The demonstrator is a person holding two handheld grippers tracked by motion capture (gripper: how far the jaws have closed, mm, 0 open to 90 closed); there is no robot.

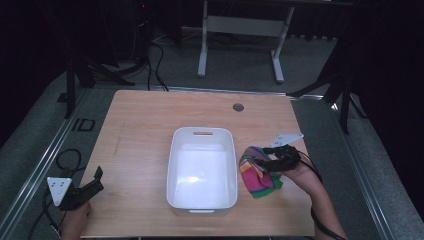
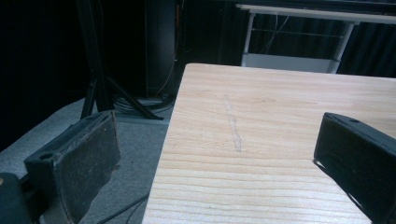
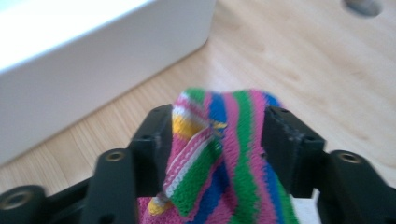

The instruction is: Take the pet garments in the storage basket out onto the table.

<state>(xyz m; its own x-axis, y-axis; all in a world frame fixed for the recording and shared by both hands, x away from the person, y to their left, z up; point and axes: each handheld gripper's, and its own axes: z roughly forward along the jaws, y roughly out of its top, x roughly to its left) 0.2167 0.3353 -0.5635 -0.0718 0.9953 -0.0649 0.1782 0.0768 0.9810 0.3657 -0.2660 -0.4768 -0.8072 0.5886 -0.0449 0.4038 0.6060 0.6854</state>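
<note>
A striped cloth (image 1: 258, 178) in pink, green, blue and yellow lies bunched on the wooden table (image 1: 140, 125), just right of a white plastic bin (image 1: 176, 150). My right gripper (image 1: 259, 164) reaches into it from the right. In the right gripper view the cloth (image 3: 224, 154) stands loosely folded between the two black jaws of the right gripper (image 3: 219, 126), which are parted and not squeezing it. The bin's wall (image 3: 93, 70) is close beyond. My left gripper (image 1: 98, 180) rests at the table's front left corner, and its jaws (image 2: 219, 140) are wide apart with only bare wood between them.
The bin sits mid-table and looks bare inside. A round cable hole (image 1: 238, 107) is at the far side of the table. Cables and black stand legs (image 1: 115, 70) lie on the floor at the left, and a white frame (image 1: 240, 30) stands behind.
</note>
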